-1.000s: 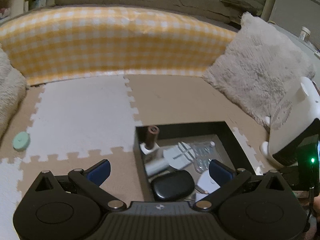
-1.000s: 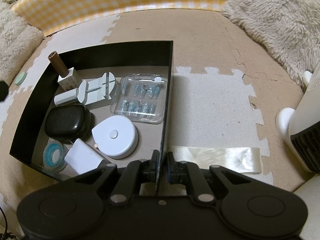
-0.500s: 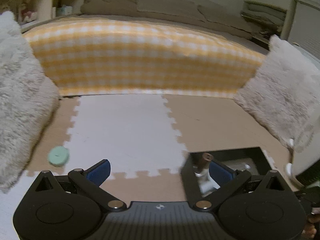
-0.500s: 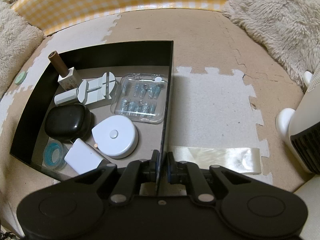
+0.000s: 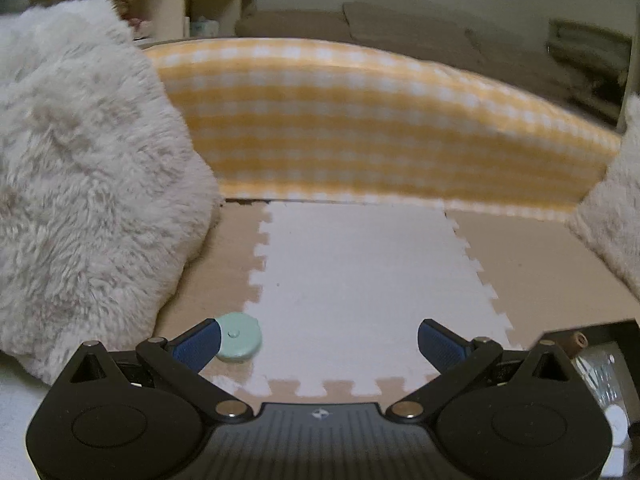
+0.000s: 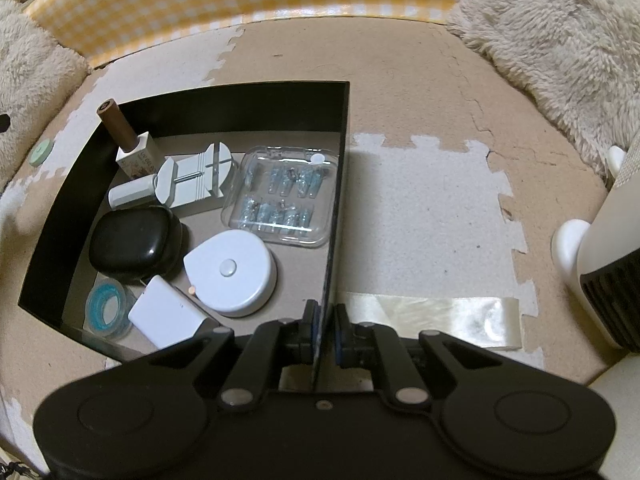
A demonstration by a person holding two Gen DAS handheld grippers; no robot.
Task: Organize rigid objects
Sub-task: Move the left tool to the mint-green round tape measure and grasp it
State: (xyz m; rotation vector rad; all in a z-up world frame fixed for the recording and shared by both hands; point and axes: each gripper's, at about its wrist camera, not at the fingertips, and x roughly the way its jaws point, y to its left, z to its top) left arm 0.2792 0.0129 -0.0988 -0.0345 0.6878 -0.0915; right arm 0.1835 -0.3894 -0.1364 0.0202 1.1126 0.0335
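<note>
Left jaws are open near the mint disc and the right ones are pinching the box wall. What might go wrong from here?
1. The mint disc sits against the left gripper's left finger, off centre, so closing may push it aside instead of gripping it.
2. The right gripper clamps only the thin wall of the black box; any tug could tip it and shift the upright brown-capped bottle.

Left wrist view:
- black box (image 5: 592, 330) cut off at lower right edge; contents behind gripper body, mostly unreadable
- mint disc (image 5: 239, 336) lower left, near edge partly hidden by blue finger pad (image 5: 198, 345)
- shelf unit (image 5: 176, 4) upper left blurred, items unidentifiable

Right wrist view:
- white appliance (image 6: 600, 256) cropped at right edge
- white card (image 6: 166, 316) bottom corner hidden behind gripper body
- label on small bottle (image 6: 138, 158) too small to read
- clear case (image 6: 286, 196) contents indistinct
</note>
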